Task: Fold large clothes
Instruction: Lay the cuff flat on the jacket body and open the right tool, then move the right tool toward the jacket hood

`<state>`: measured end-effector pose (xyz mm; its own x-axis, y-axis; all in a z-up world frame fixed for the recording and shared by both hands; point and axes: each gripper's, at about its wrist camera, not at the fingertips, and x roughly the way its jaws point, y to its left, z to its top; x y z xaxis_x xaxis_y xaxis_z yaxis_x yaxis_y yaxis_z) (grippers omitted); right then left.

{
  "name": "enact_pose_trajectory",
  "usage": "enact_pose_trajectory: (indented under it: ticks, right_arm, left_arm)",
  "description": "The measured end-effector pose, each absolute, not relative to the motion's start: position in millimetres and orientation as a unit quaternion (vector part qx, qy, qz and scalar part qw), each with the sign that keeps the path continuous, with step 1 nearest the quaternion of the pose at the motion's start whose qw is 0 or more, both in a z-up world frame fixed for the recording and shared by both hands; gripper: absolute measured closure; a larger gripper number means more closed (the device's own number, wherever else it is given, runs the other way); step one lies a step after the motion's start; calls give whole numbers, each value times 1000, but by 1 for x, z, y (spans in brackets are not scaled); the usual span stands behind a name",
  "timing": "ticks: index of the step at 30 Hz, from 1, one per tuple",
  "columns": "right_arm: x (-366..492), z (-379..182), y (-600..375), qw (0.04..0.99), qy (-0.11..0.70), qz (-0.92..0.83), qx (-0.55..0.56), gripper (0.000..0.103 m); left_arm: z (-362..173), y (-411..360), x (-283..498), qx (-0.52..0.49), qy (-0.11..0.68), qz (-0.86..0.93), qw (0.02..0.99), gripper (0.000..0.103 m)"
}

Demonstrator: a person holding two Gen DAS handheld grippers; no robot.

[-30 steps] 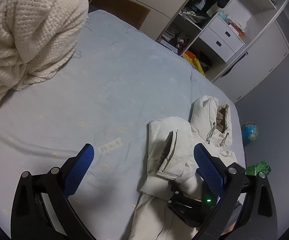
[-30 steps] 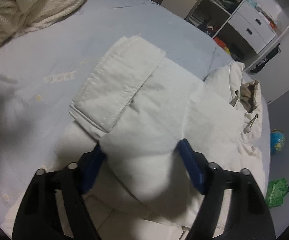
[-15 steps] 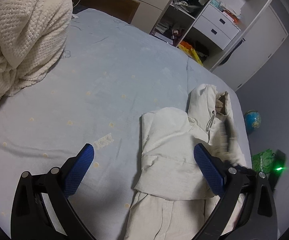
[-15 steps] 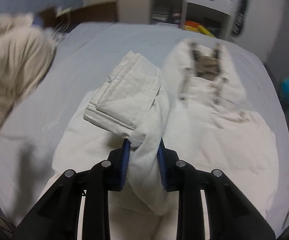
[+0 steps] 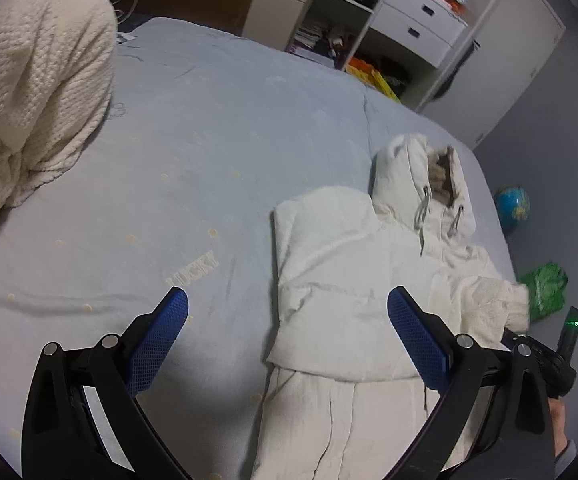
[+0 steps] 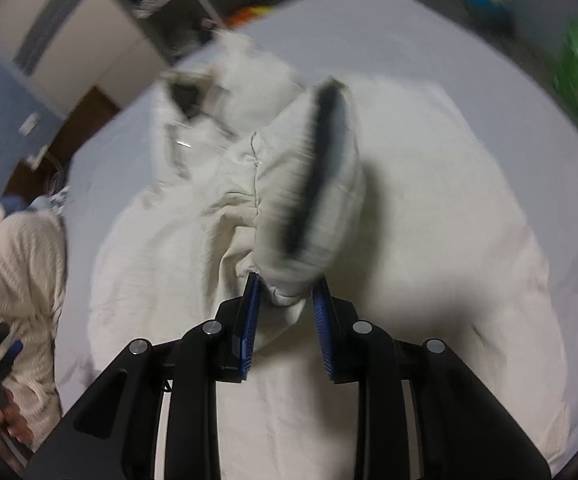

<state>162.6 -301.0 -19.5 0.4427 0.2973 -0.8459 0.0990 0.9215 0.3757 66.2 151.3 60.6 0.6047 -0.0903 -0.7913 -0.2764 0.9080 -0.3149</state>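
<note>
The white hooded jacket (image 5: 341, 280) lies along the bed's (image 5: 209, 140) right edge. The right gripper (image 6: 285, 304) has its jaws clamped on the jacket's sleeve (image 6: 309, 184); the left gripper (image 5: 289, 332) hovers with jaws wide apart, empty.

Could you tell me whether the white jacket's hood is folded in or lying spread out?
Spread out: the hood lies open above the jacket, lining showing.

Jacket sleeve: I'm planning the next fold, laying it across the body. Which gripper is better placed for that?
Right. The right gripper is already clamped on the sleeve of the white jacket; the left gripper hangs open and empty above the bed.
</note>
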Motion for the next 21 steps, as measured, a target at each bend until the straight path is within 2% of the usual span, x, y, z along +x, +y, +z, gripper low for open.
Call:
enact_pose_trajectory:
  ticks: [2,3,4,5,11,21]
  right_arm:
    - [160,-39,-315,813,546,36,198,79]
    - [158,-47,-322,805,554,34,208,72]
    - [155,-51,-329,802,557,32,212,61]
    - [153,-54,-337,801,558,27,217,58]
    - [148,-48,-369,802,563,12,200,52]
    - [155,-32,-411,810,536,2,237,48]
  left_arm:
    - [54,143,68,-206,454,35,866,7]
    - [51,140,69,-209,460,25,862,7]
    - [45,136,70,-211,470,16,857,7]
    - [42,135,71,-211,476,12,854,7]
    - [29,129,70,-196,498,20,845,7]
    - [31,109,74,-195,498,16,845,7]
